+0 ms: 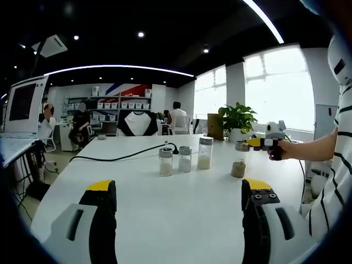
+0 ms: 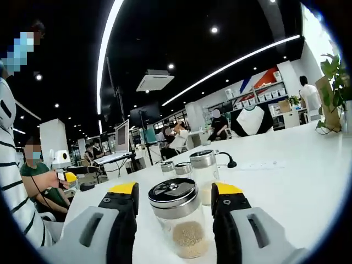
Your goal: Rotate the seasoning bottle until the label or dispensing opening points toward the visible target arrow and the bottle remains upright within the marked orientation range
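Nearest in the left gripper view, the left gripper (image 1: 179,206) rises from the bottom edge with its two black, yellow-tipped jaws spread wide over bare surface of the white round-edged table (image 1: 181,220), nothing between them. Beyond it, standing upright and apart from the rest, is the clear glass seasoning bottle with a metal lid and brownish grains (image 1: 238,161), and the right gripper (image 1: 247,143), held by a person's hand (image 1: 286,148) coming in from the right, sits at the bottle's lid. To the left of that bottle, three more clear lidded jars (image 1: 185,158) stand in a loose row, each holding pale powder. A black cable (image 1: 118,158) curves across the tabletop behind them, and a green potted plant (image 1: 237,120) stands at the far edge near the bright windows. In the right gripper view, the right gripper (image 2: 175,212) has its jaws set on either side of the seasoning bottle (image 2: 177,217), close to the glass, though whether the pads press on it I cannot tell; the bottle is upright with its perforated lid on top. The other jars (image 2: 193,168) stand just behind it, and a white power strip (image 2: 264,164) lies farther out on the table (image 2: 308,187).
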A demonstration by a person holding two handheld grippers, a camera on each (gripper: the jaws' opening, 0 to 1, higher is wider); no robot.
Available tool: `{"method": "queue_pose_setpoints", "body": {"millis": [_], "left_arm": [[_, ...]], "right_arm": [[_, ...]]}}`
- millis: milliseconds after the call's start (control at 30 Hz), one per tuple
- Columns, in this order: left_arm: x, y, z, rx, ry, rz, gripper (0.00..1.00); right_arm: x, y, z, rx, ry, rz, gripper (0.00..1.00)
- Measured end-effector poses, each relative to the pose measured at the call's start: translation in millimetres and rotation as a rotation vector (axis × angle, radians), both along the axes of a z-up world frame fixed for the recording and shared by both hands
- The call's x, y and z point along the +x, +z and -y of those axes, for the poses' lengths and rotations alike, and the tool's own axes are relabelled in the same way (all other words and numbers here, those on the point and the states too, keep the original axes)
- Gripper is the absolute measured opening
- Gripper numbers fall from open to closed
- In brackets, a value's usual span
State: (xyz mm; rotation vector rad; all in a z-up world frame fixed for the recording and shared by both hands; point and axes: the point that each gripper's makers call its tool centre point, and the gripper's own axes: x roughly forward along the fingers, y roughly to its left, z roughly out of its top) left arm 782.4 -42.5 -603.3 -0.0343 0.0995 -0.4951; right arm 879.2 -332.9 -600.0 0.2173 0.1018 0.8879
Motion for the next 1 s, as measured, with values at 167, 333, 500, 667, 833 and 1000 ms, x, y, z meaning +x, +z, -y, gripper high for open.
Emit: {"method": "queue_pose_setpoints", "body": {"millis": [167,333,500,667,833,1000], "left_arm": [[-0.4,-0.7,-1.1,0.0,-0.001,0.0,1.0],[-0.7,1.5,-1.3,0.003,0.0,0.003,1.0],[-0.7,3.7,-1.5,0.003,0.001,0.005,1.0],[0.2,5.9,-3.1,-0.024,0.011,0.011,1.0],[-0.8,2.2,0.2,0.009,-0.001,0.003,1.0],[-1.6,0.2,0.1,0.0,0.004,-0.003,1.0]], "right_arm": [[5.8,1.0,2.8,-0.08,-0.122,0.041,0.54],[4.1,-1.4,-1.1,-0.134,-0.176,0.068,0.49],[3.3,-5.1,0.1,-0.143,-0.223,0.074,0.47],[5.3,-12.8,3.2,-0.181,-0.285,0.062,0.39],[6.6,-11.4,0.3,-0.19,-0.294,0.074,0.39],[7.2,-11.9,1.7,-0.189,-0.29,0.069,0.36]]}}
